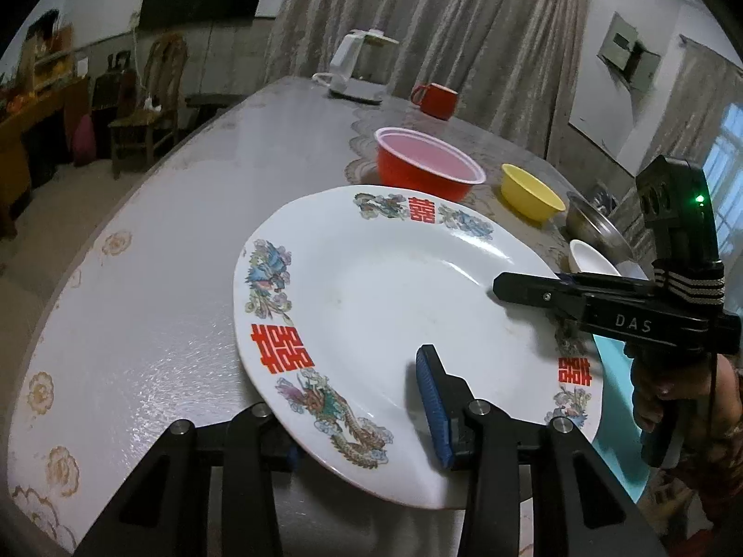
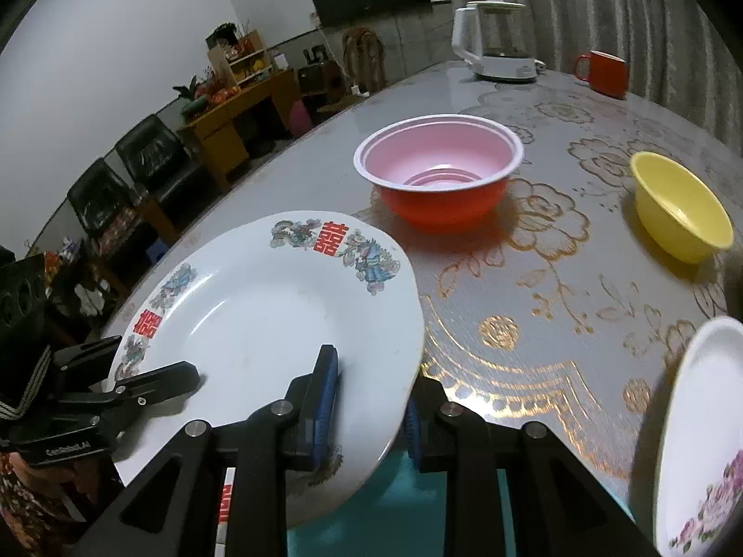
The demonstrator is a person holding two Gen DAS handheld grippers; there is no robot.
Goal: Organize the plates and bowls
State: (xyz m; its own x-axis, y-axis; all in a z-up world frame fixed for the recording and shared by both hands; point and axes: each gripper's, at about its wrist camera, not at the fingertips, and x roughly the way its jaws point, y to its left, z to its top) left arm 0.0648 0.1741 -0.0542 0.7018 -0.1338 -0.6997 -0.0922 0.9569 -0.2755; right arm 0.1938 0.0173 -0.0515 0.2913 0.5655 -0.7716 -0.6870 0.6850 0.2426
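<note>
We held the large white plate with both grippers at once, lifted at a tilt over the near edge of the table. Our left gripper had its fingers closed on the plate's near rim, one blue pad lying on the upper face and the other tucked under the rim. Our right gripper clamped the opposite side of the same plate in the same way, one blue-padded finger on top and one beneath the edge. In the left wrist view the right gripper came in from the right with a hand around its handle. The plate bore red double-happiness characters and dragon and phoenix prints around its rim.

Just to the right, a smaller white plate with pink flowers lay on the gold-patterned table cover. Past it, the left wrist view showed a small white bowl and a metal bowl near each other. Farther on stood a red bowl with a pink inside and, well apart to its right, a yellow bowl. At the far end of the table we saw a white kettle and a red mug, with curtains behind
</note>
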